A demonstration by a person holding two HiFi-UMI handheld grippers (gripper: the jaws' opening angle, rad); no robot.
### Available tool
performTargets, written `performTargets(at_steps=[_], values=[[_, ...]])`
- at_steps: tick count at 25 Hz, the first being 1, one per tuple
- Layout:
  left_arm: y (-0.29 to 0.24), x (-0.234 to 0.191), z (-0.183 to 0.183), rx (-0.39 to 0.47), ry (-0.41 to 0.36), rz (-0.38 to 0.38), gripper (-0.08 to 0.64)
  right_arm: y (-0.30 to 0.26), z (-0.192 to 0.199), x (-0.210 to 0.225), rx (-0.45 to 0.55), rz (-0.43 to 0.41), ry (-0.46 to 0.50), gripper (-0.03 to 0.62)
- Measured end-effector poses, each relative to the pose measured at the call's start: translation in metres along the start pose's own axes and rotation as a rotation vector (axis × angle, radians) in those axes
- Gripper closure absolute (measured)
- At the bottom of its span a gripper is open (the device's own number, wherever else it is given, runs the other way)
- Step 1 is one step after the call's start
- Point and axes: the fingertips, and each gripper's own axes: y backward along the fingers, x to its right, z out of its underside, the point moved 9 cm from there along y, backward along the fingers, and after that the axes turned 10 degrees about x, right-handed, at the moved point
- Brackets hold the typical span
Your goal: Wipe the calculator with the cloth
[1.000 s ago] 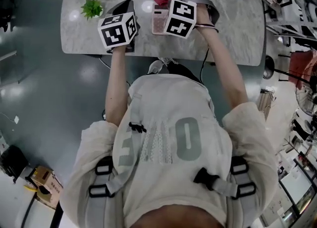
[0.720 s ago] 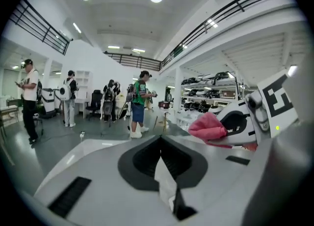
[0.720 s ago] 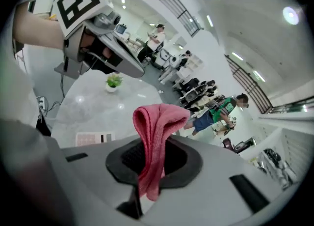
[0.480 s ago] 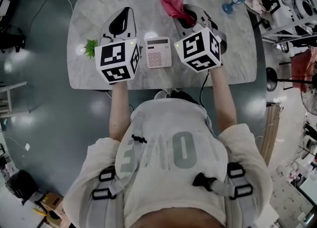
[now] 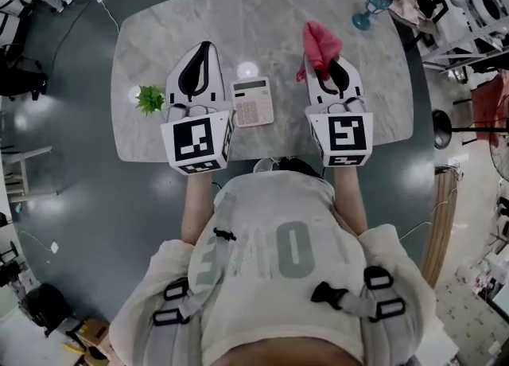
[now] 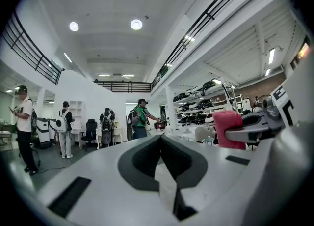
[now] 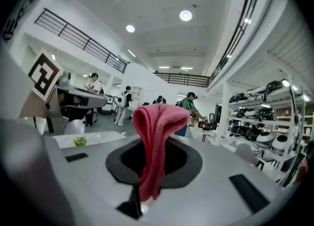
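Head view, read from the near edge to the far. Nearest me is the person's torso in a pale printed shirt [image 5: 278, 253], with both arms reaching toward 12 o'clock over a grey-veined marble table with rounded corners [image 5: 262, 14]. The left gripper [image 6: 160, 138] has its fingers pressed together with nothing between them; in its own view I see the dark pads meet in a single seam. The right gripper [image 5: 333, 62] has its fingers clamped on a red-pink folded cloth [image 5: 320, 44]. In that gripper's own view the cloth rises at the fingertips, arches over and hangs down in front of the pads. The pale pink rectangular calculator [image 5: 253, 102] lies flat on the table, keys up, between the two grippers, with the left one at its 9 o'clock and the right one at its 3 o'clock. The cloth sits at the calculator's 2 o'clock, apart from it. A small green leafy plant [image 5: 149, 99] stands at the calculator's 9 o'clock, beyond the left gripper and near the table's edge. Farthest, at 1 o'clock by the table's far corner, stands a blue stemmed glass [image 5: 367, 8]. Both gripper views look out across a hall where people [image 6: 140, 119] stand at a distance.
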Motion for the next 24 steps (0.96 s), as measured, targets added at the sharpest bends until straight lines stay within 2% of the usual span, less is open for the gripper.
performTargets(at_steps=[4,24], values=[[-0.006,0.009,0.011,-0.029,-0.001,0.018,0.540,0.002,0.012,0.011,0.008,0.006,-0.106,0.537],[-0.021,0.017,0.003,0.004,-0.009,0.012,0.540,-0.002,0.016,0.026,0.007,-0.011,-0.074,0.538]])
